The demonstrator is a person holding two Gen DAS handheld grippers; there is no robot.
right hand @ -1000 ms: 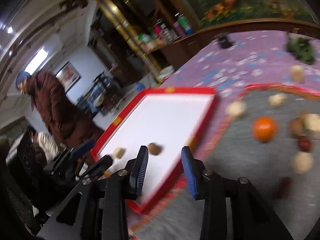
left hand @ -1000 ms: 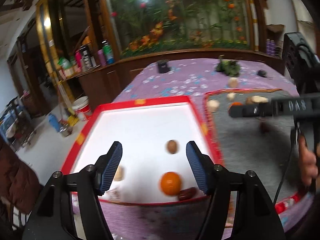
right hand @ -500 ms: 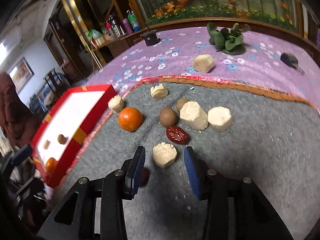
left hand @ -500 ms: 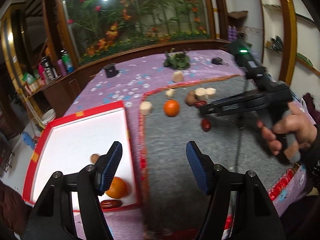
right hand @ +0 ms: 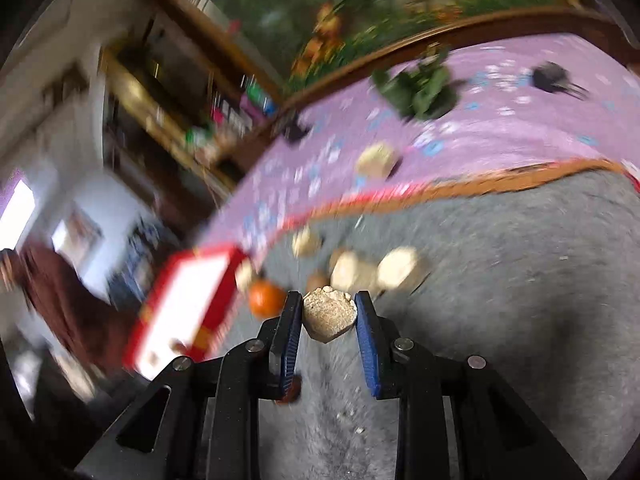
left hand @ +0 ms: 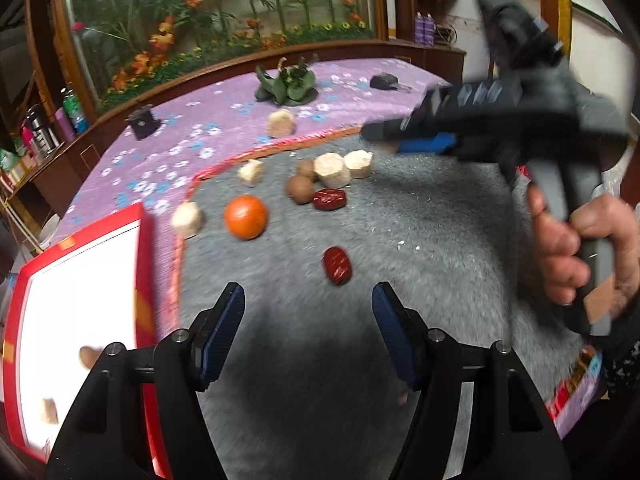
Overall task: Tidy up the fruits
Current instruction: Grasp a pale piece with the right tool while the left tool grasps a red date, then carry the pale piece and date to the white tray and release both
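On the grey mat (left hand: 420,240), the red tray (right hand: 188,300) lay left of the right gripper (right hand: 329,312) clamping a pale chunk (right hand: 329,314); the left gripper (left hand: 308,336) gaped, holding nothing.

Bare grey mat (left hand: 440,248) lay open ahead of the left tool (left hand: 308,332), its fingers spread wide. One date (left hand: 337,265) sat just beyond them. Farther on, an orange (left hand: 245,216), a second date (left hand: 329,199) and pale chunks (left hand: 332,169) crowded the mat. The right tool (left hand: 420,140) hung over the mat's far right. The red tray (left hand: 145,264) bounded the left.
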